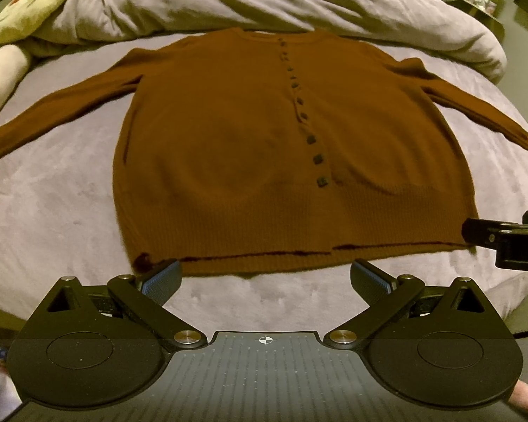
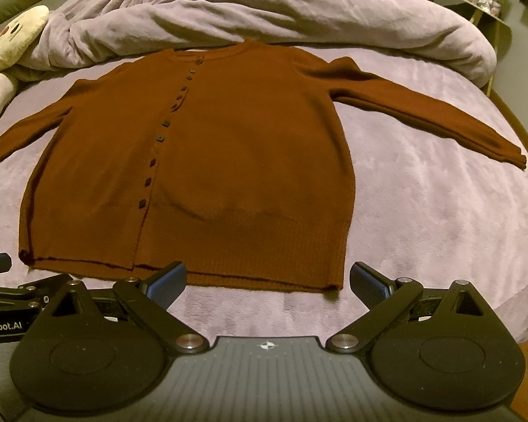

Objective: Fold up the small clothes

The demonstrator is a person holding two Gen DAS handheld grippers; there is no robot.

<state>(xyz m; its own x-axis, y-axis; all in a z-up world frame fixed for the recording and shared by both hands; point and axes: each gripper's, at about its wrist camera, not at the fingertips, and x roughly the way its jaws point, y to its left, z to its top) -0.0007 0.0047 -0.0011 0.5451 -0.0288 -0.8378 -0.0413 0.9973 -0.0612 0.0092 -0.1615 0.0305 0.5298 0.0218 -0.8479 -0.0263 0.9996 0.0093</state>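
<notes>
Left tool (image 1: 265, 281) released | right tool (image 2: 267, 281) released | cardigan (image 1: 264, 147) flat | right cuff (image 2: 517, 158) right-view only

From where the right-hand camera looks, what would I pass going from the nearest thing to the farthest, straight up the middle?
Right gripper → bare strip of bed cover → brown cardigan, hem first, collar last → bunched grey duvet → wall behind.

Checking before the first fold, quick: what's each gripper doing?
Left gripper: open, holding nothing, at the cardigan hem.
Right gripper: open, holding nothing.
</notes>
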